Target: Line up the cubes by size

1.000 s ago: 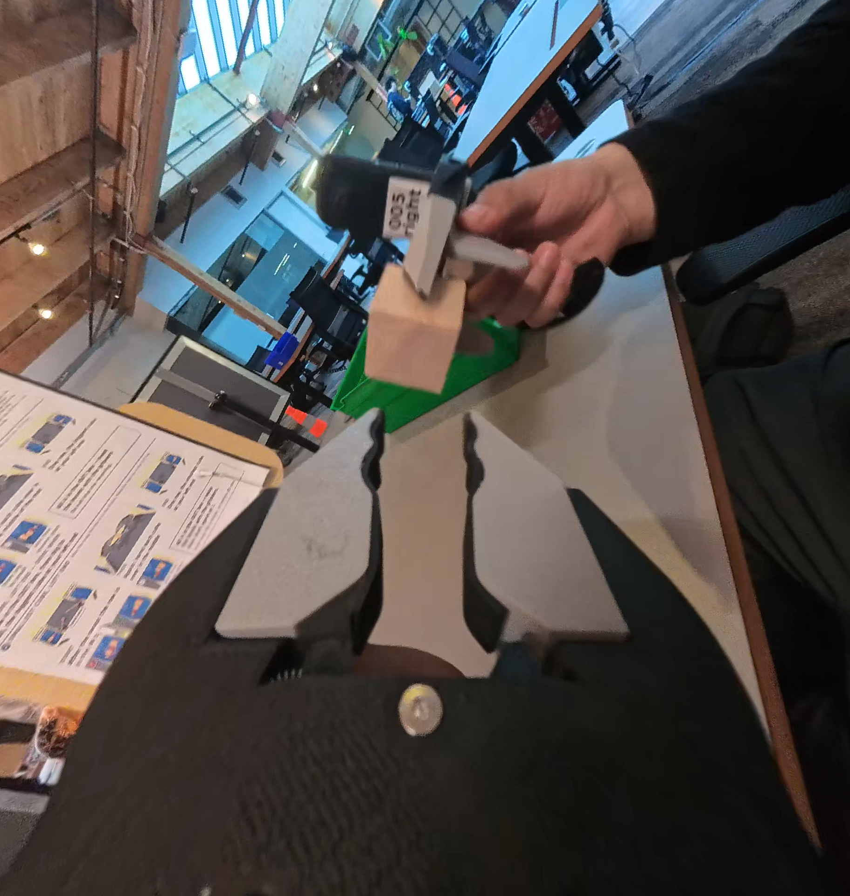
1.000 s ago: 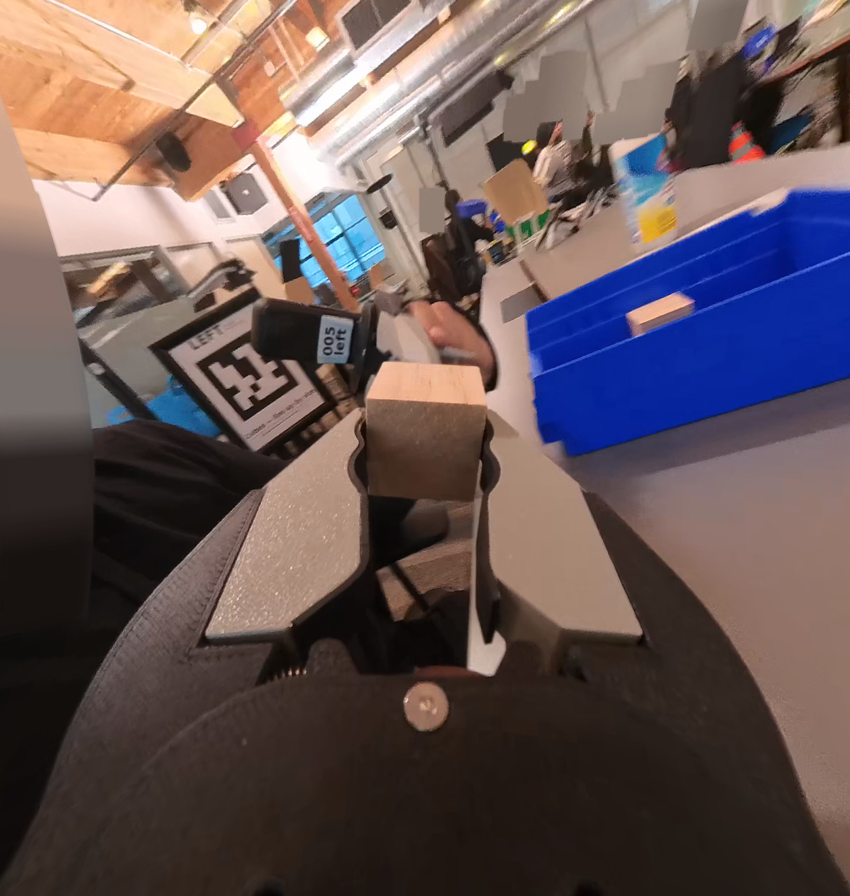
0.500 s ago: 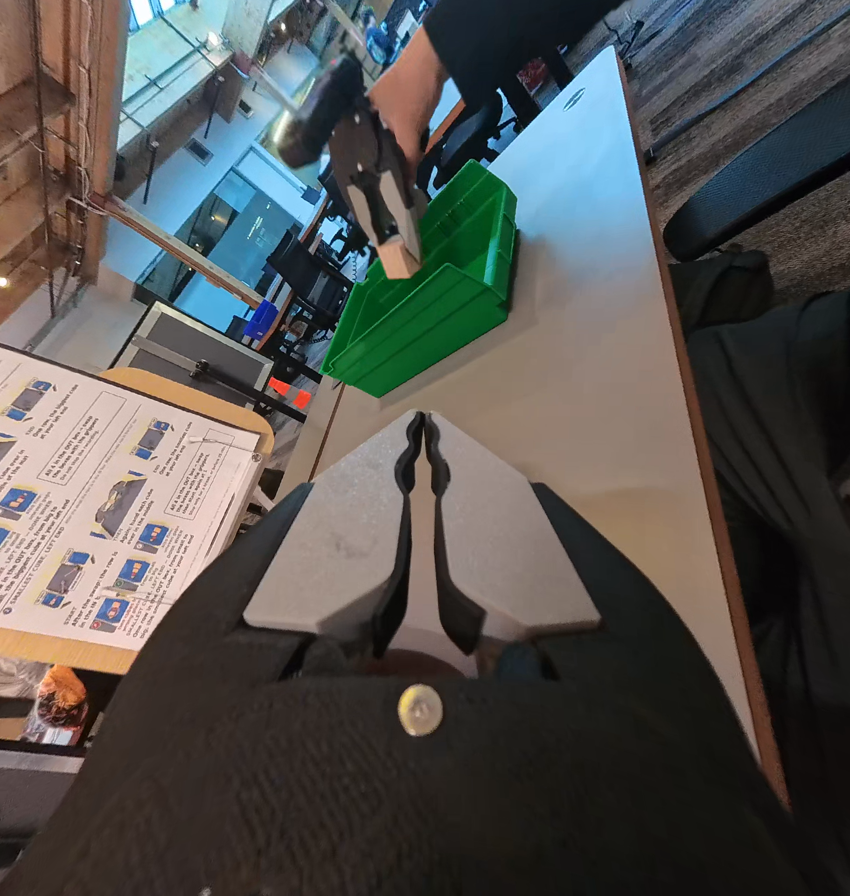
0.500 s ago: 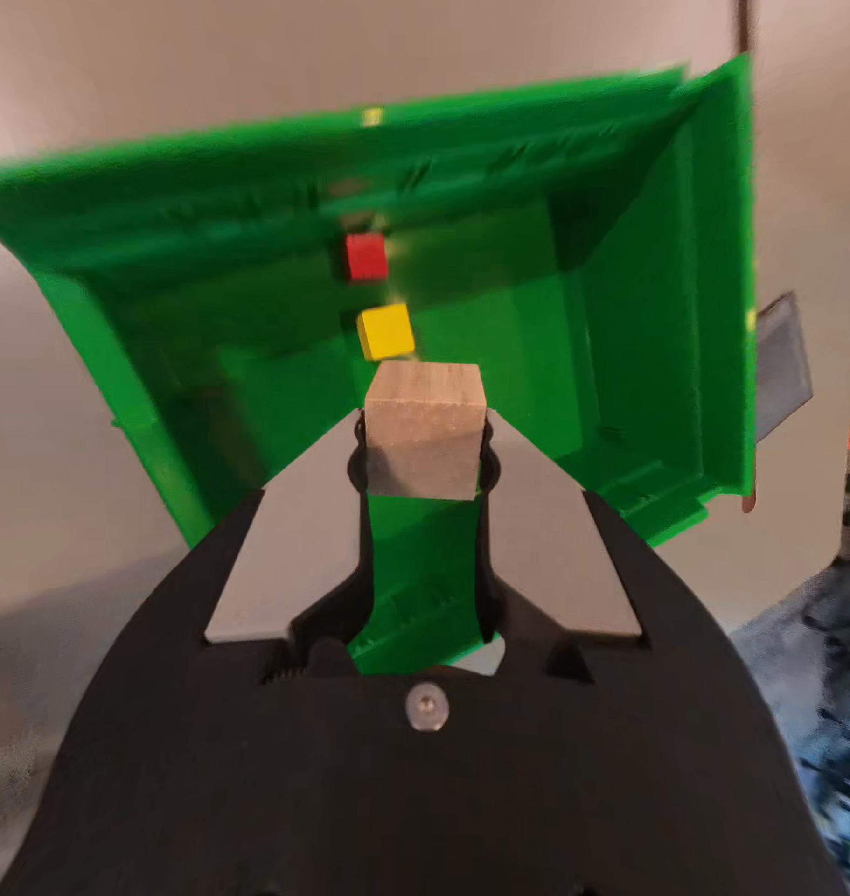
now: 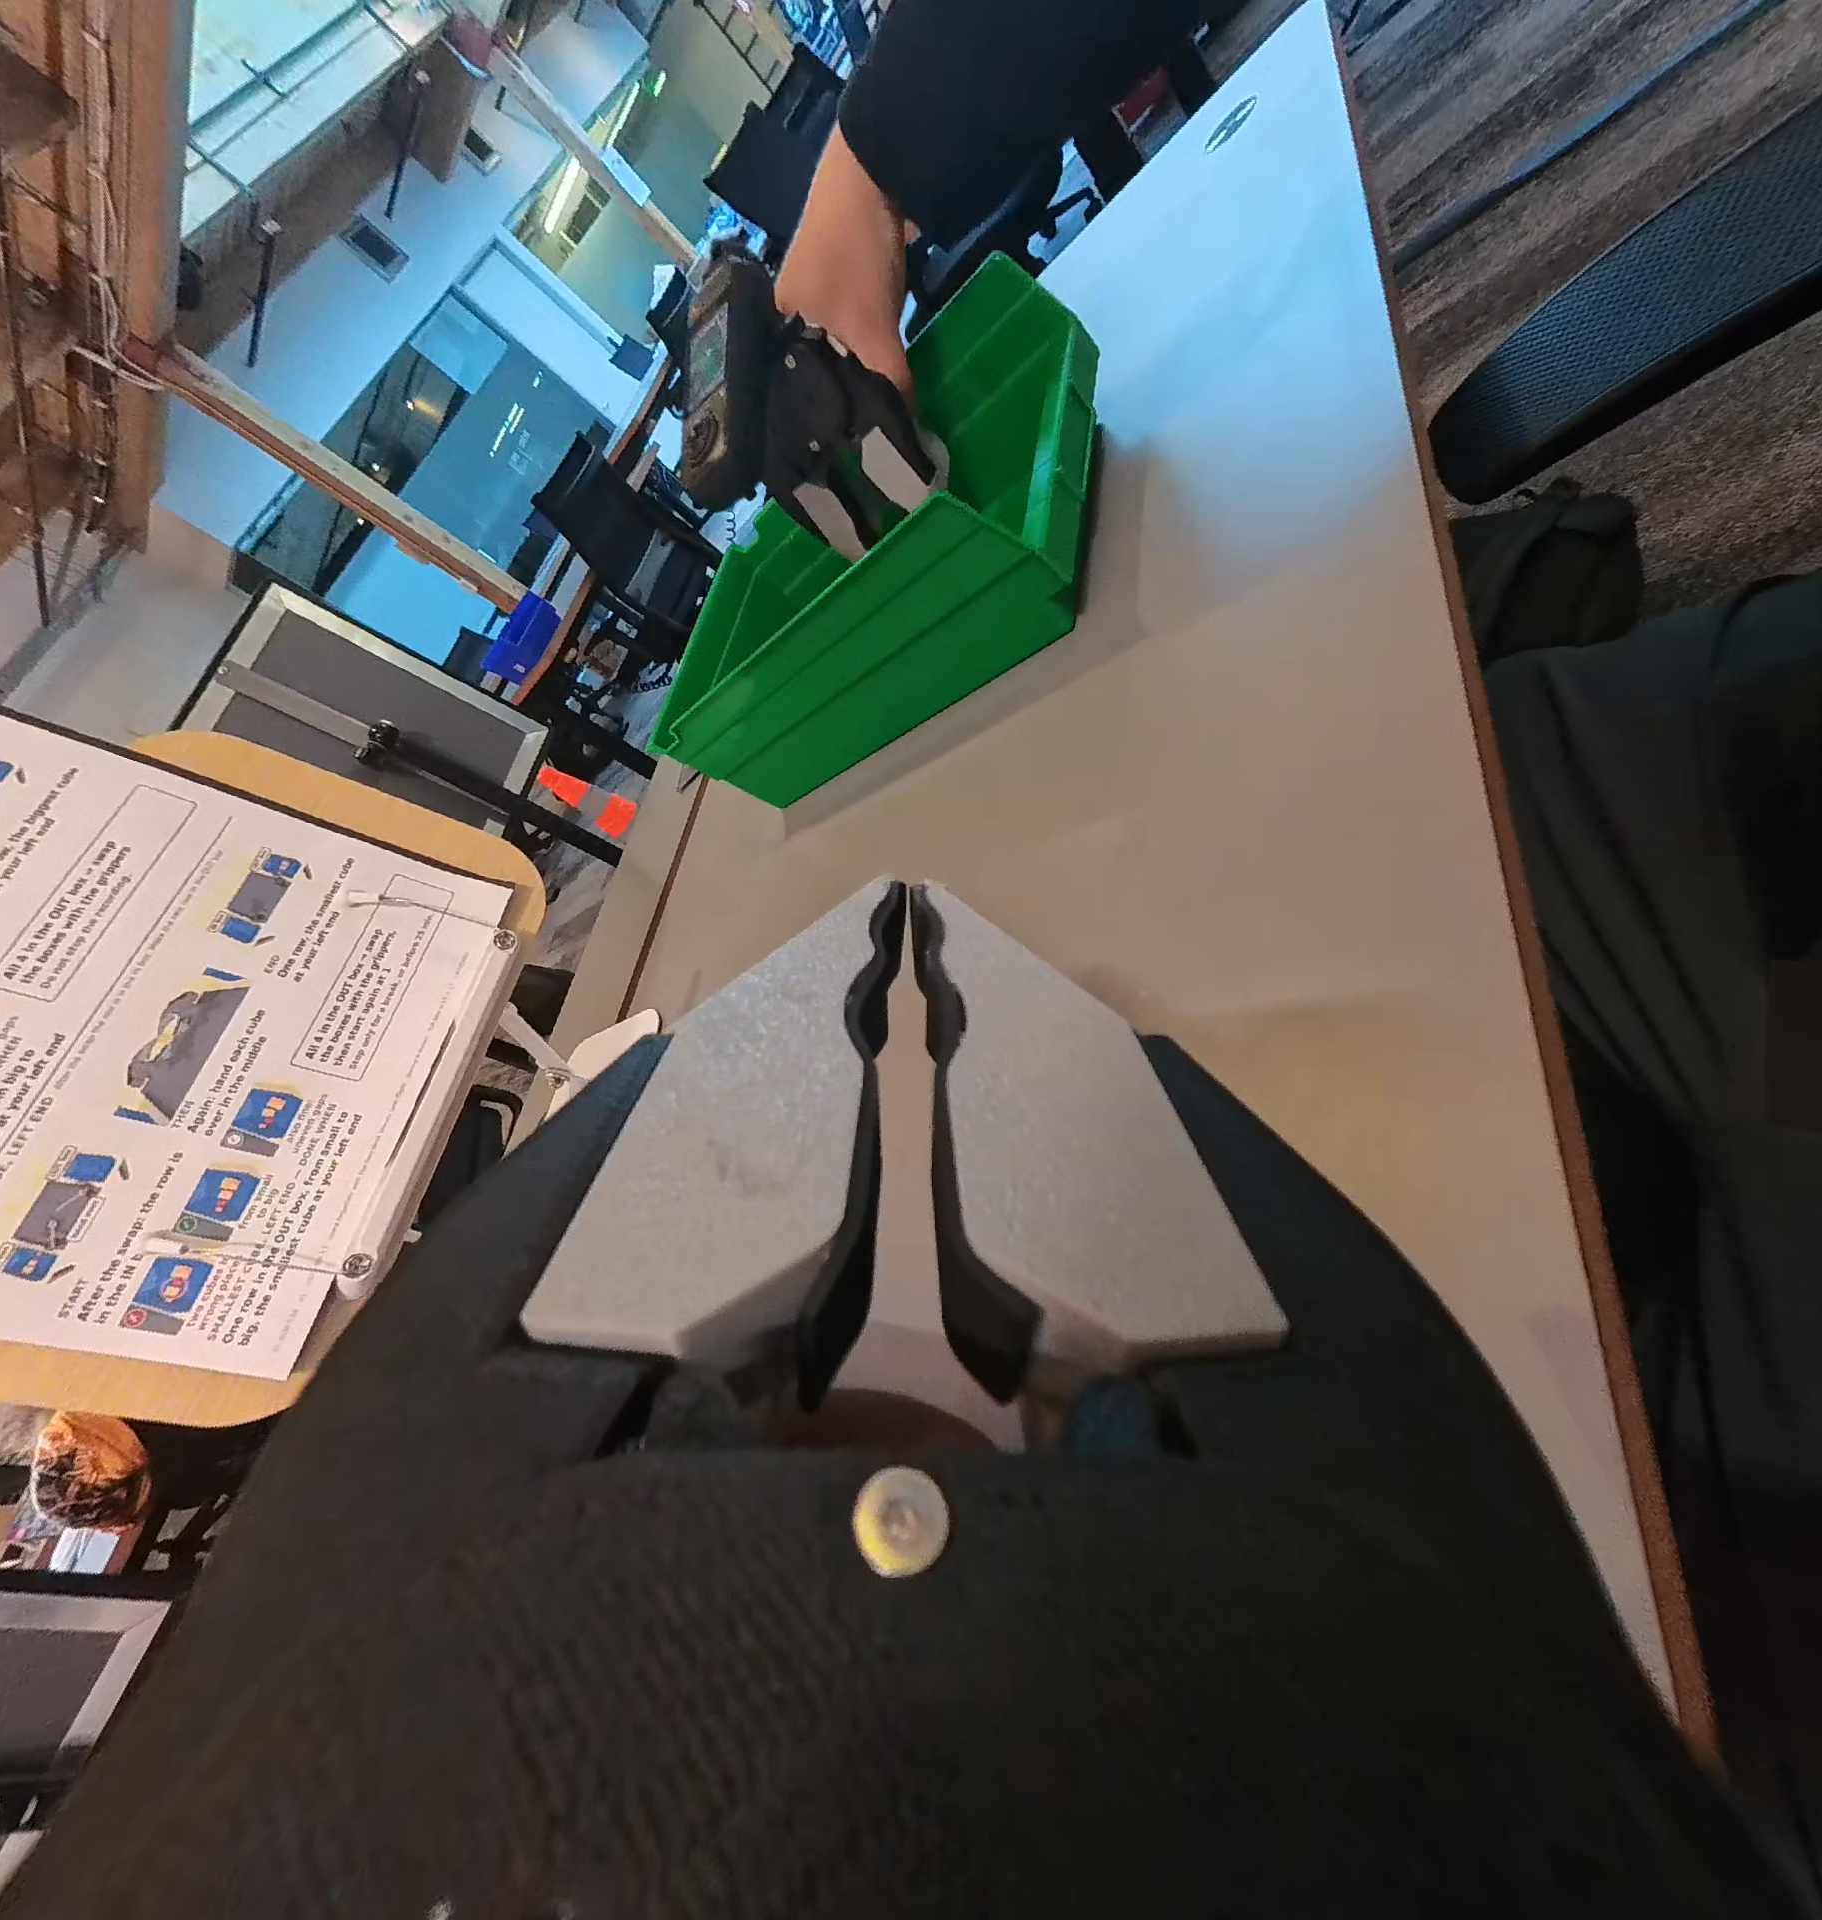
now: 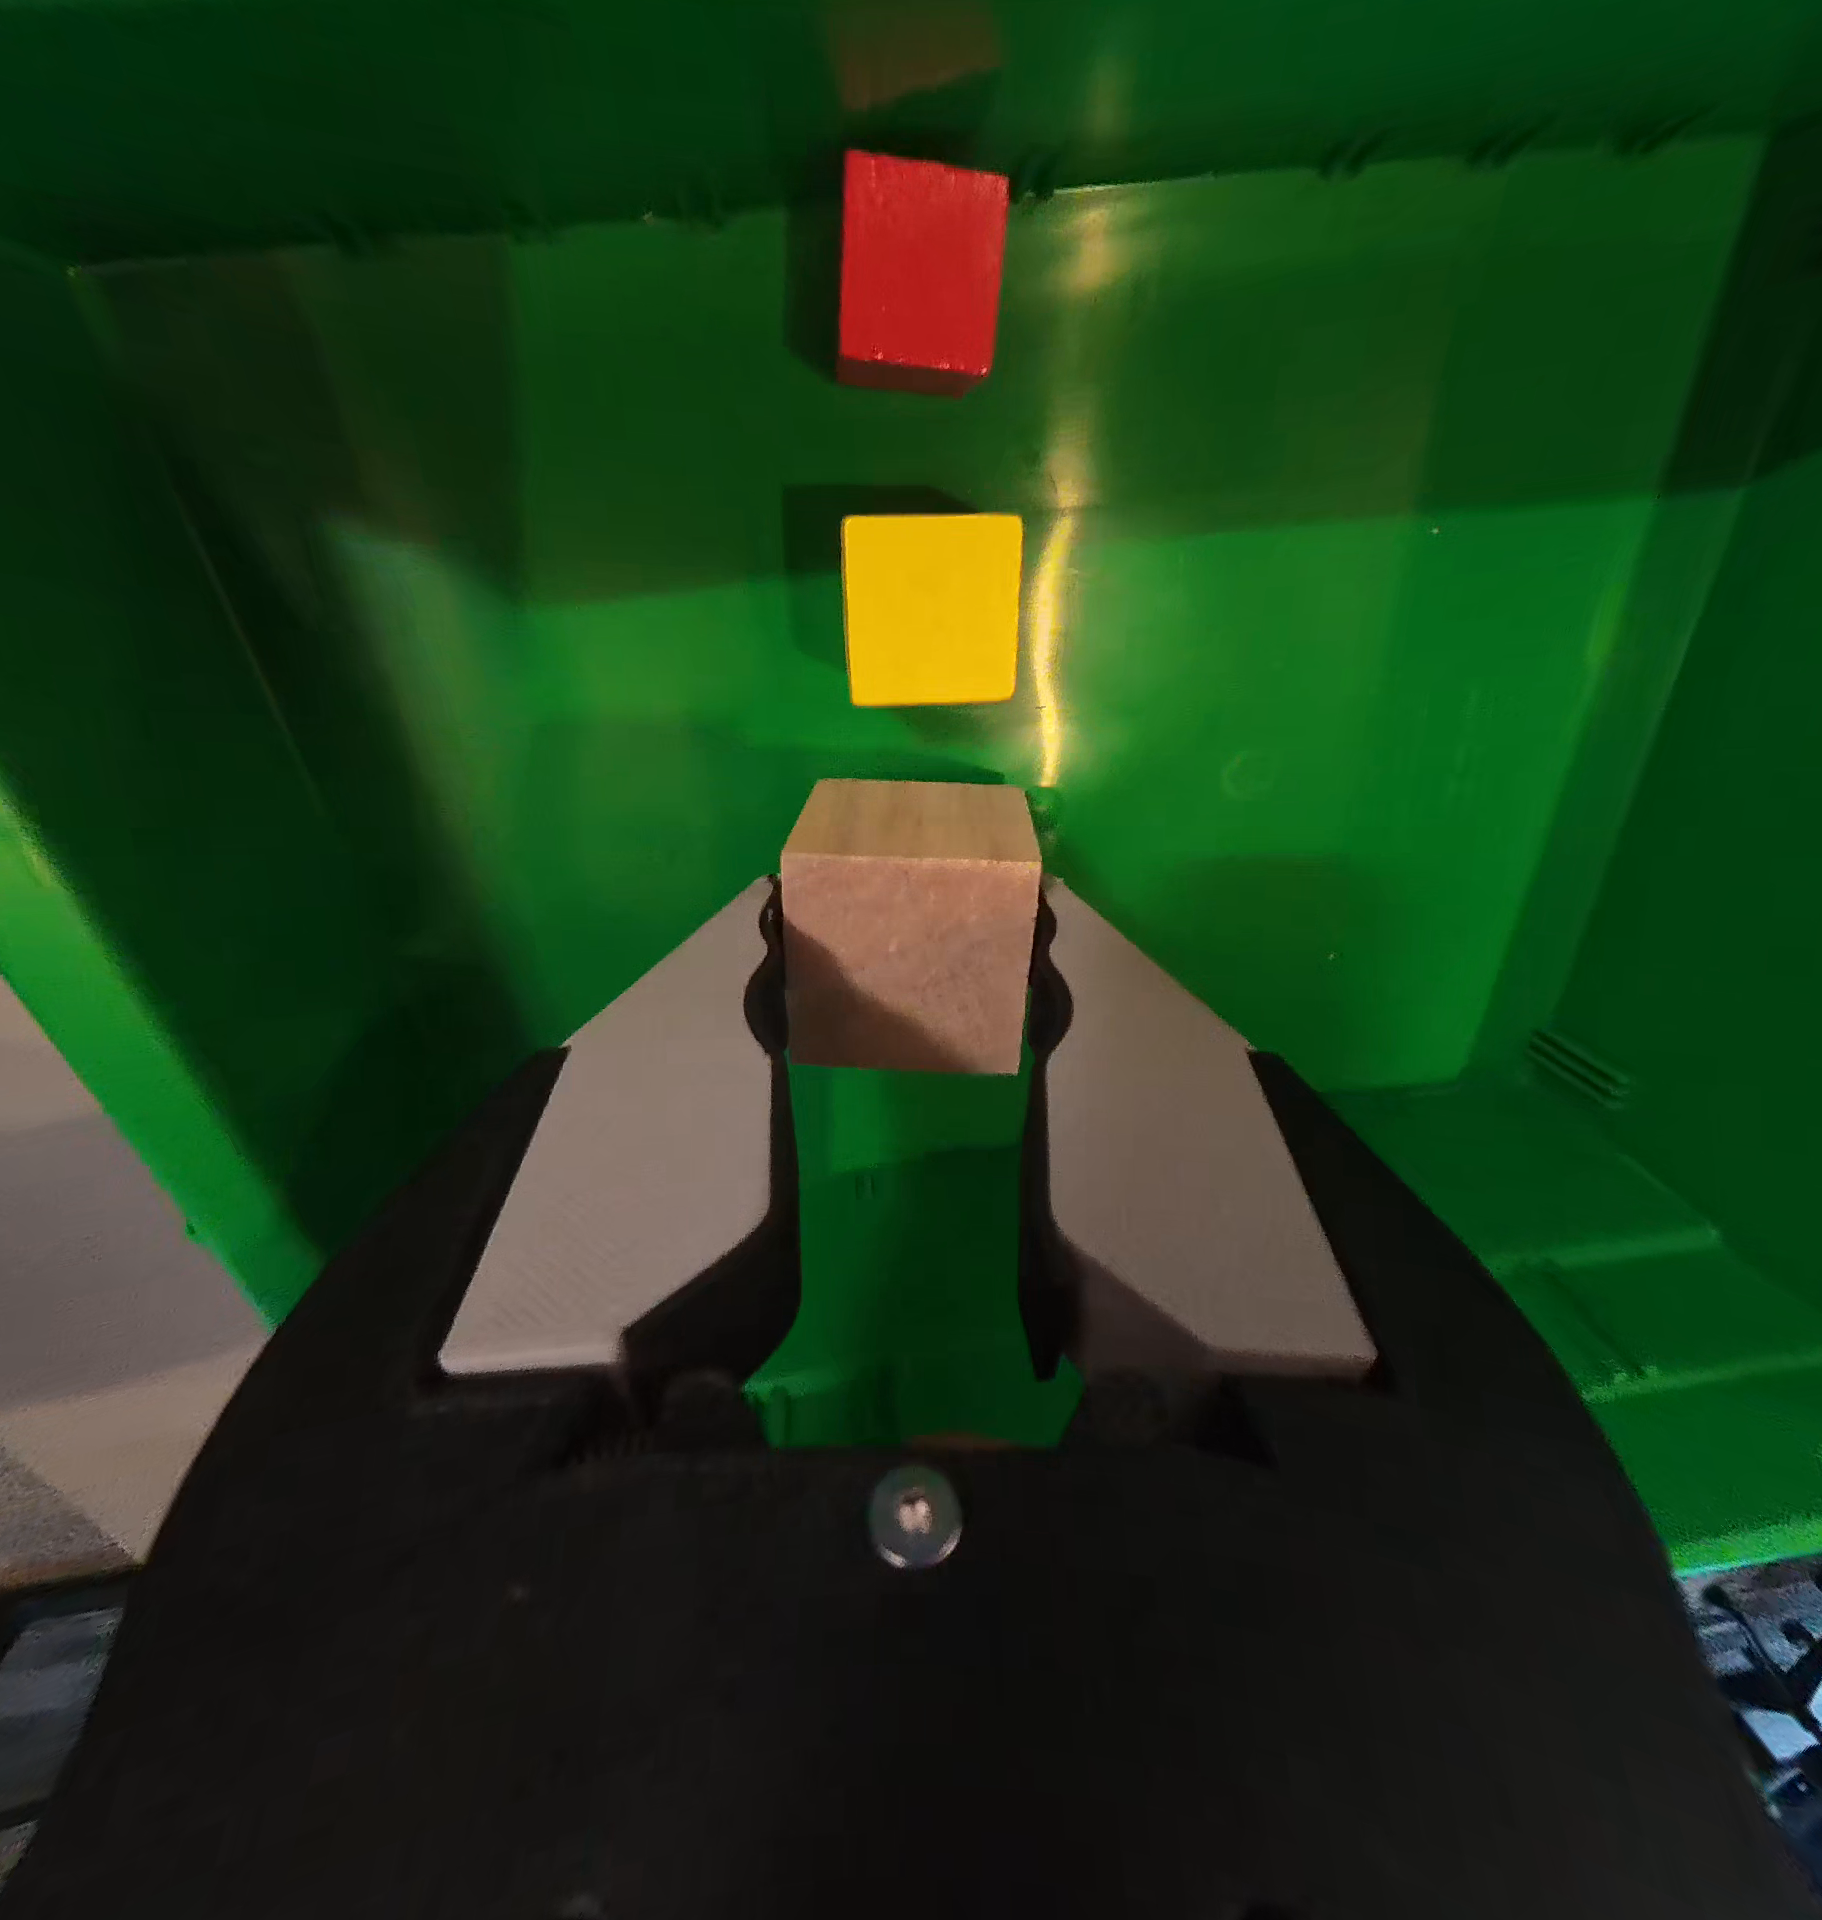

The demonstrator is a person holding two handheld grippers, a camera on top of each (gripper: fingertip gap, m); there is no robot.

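My right gripper [image 6: 909,925] is shut on a plain wooden cube [image 6: 907,935] and holds it low inside the green bin [image 6: 1509,727]. Ahead of it, in one line on the bin floor, lie a yellow cube [image 6: 933,610] and a red cube [image 6: 920,272]; a wooden block [image 6: 907,52] shows partly at the top edge. My left gripper [image 5: 899,904] is shut and empty above the grey table [image 5: 1250,831]. In the left wrist view the right gripper [image 5: 865,488] reaches down into the green bin [image 5: 886,623], held by a hand [image 5: 845,281].
A board with an instruction sheet [image 5: 180,1039] stands left of the table. The table's brown edge [image 5: 1509,935] runs along the right, with a person's dark trousers [image 5: 1696,987] and a black chair [image 5: 1655,332] beyond it.
My right gripper has carried the wooden cube over and down into the green bin, close behind the yellow cube. My left gripper has closed from open and stays over the table.
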